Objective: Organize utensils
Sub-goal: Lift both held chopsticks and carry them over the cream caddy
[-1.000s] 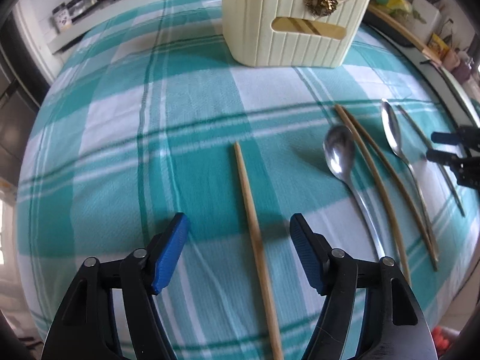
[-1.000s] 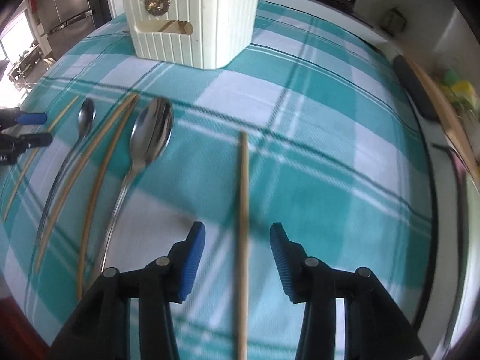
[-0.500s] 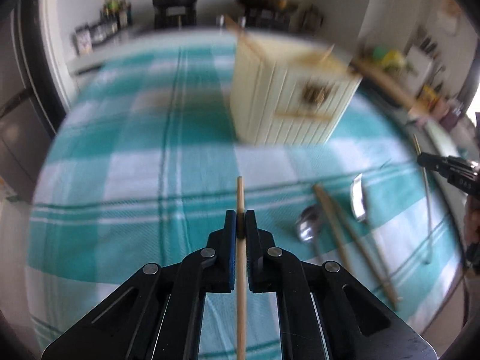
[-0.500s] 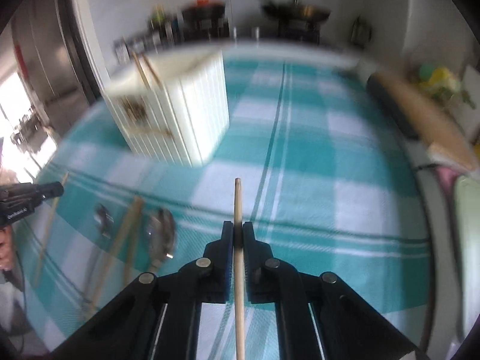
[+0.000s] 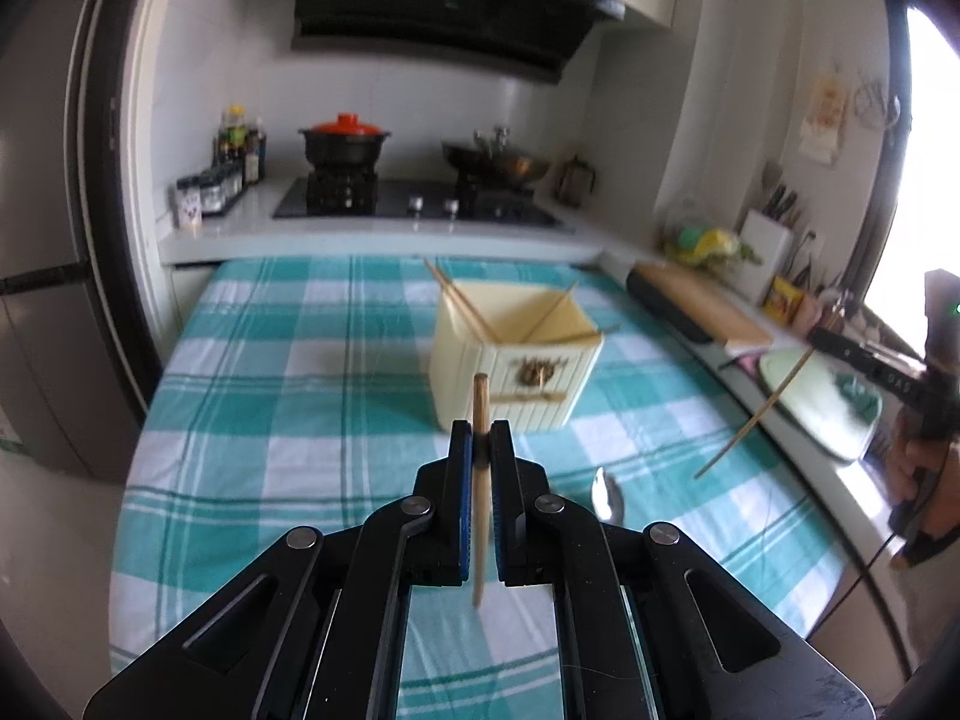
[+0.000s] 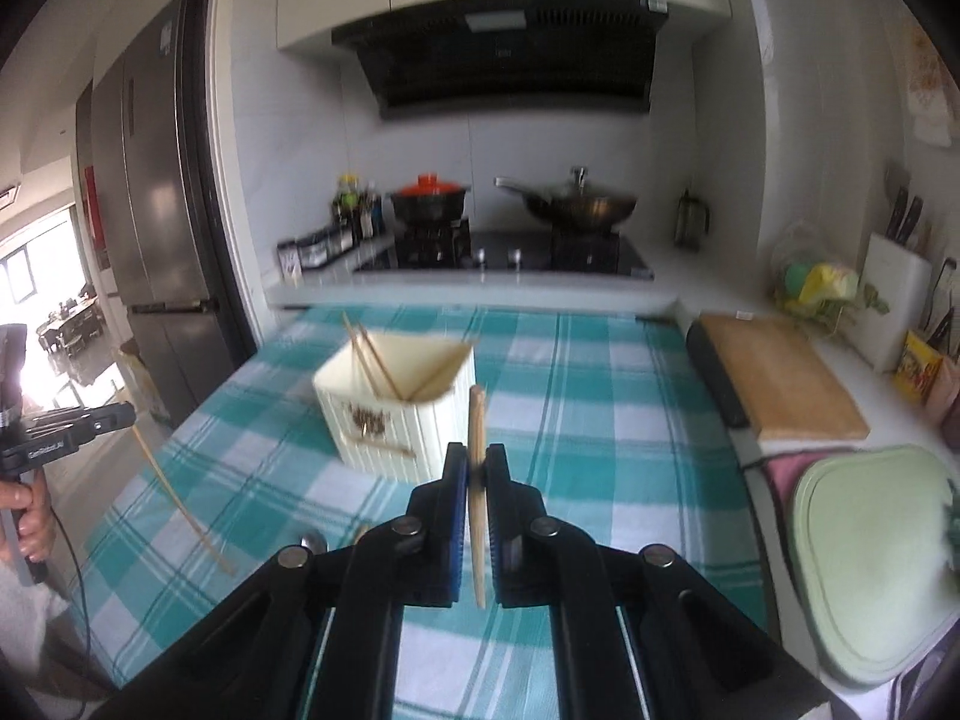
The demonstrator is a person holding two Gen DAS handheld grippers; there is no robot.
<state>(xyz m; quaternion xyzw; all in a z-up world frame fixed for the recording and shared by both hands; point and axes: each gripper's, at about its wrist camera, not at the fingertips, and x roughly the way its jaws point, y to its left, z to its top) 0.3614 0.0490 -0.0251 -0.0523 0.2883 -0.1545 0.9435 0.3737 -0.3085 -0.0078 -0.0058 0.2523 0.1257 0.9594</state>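
Your left gripper (image 5: pixel 478 438) is clenched on a wooden chopstick (image 5: pixel 479 480), raised above the teal checked tablecloth (image 5: pixel 252 420). The stick stands nearly upright between the blue pads (image 5: pixel 461 504), its tip in line with the holder beyond.

That cream ribbed utensil holder (image 5: pixel 516 372) stands mid-table. Inside, several chopsticks (image 5: pixel 462 300) lean against its walls, some poking over the rim. A spoon (image 5: pixel 607 495) lies on the cloth just right of your left gripper.

Your right gripper (image 6: pixel 475 468) is likewise closed tight on a second chopstick (image 6: pixel 477 480), held off the cloth, with the holder just beyond and to its left.
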